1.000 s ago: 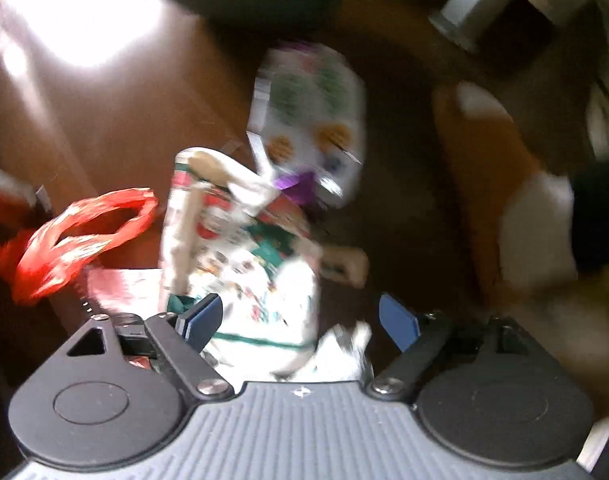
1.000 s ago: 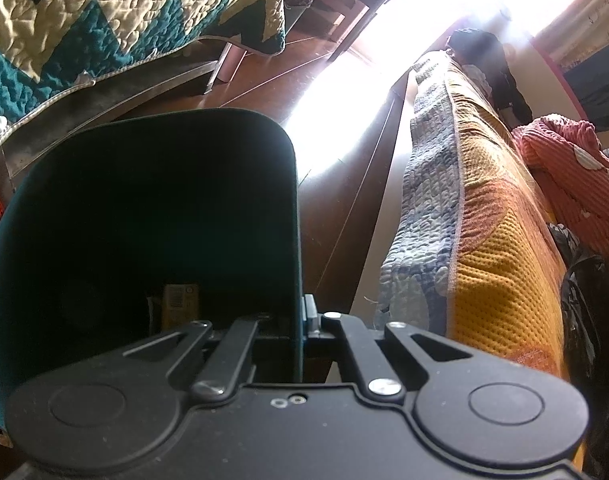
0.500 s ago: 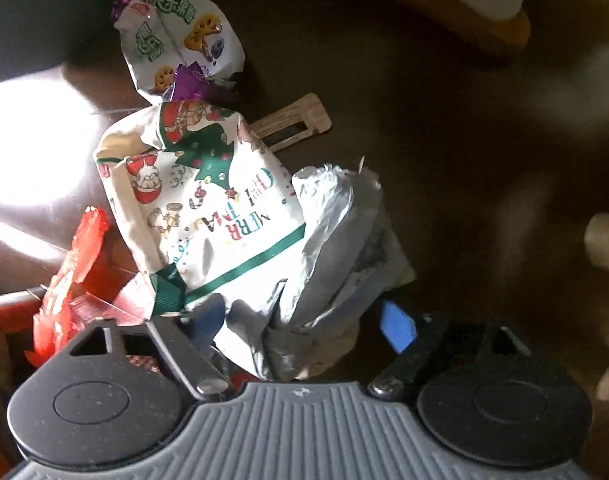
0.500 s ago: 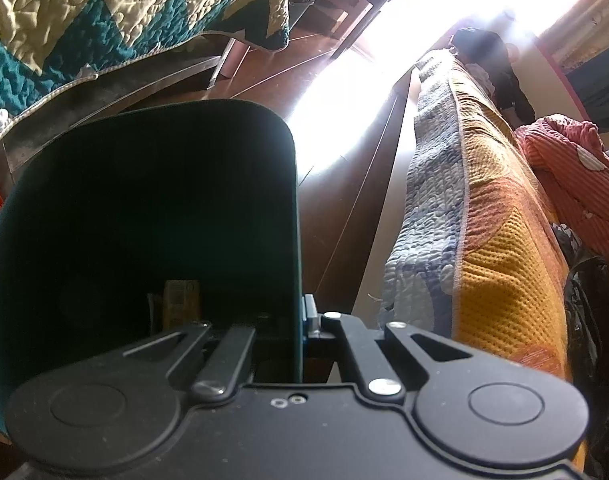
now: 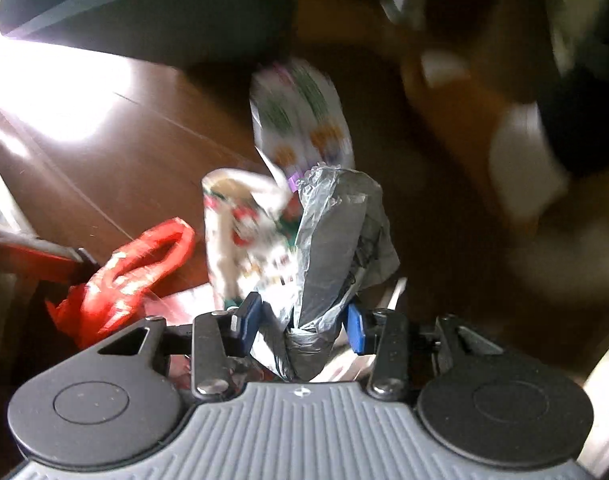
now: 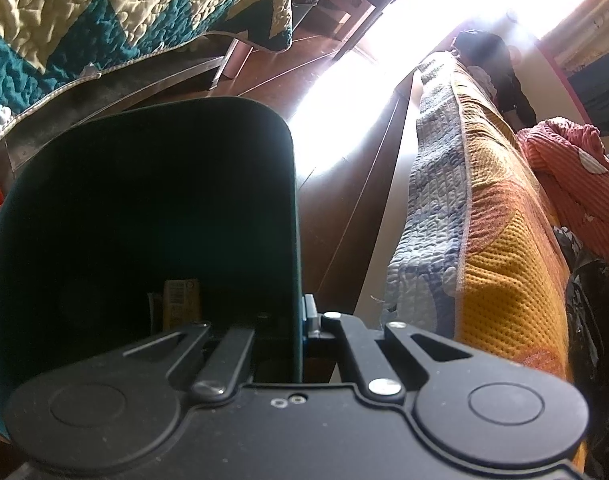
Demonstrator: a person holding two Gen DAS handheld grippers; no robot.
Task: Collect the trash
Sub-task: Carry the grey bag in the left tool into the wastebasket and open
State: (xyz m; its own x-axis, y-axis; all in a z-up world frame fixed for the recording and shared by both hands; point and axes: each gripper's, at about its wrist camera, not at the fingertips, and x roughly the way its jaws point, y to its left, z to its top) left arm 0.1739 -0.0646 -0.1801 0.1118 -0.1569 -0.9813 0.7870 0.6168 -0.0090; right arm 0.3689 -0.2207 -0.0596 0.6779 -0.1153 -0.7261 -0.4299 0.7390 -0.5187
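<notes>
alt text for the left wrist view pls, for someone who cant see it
The left gripper, its jaws just closing, has a crumpled grey plastic bag between its blue pads above a dark wooden floor. Blurred behind it lie a white Christmas-print wrapper, a white snack packet and a red plastic bag.

Sunlit brown floor (image 6: pixel 336 216), quilted beds (image 6: pixel 484 240)

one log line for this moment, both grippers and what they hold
left gripper: just closing on grey crumpled bag | right gripper: shut on green bin wall | red bag: on floor
</notes>
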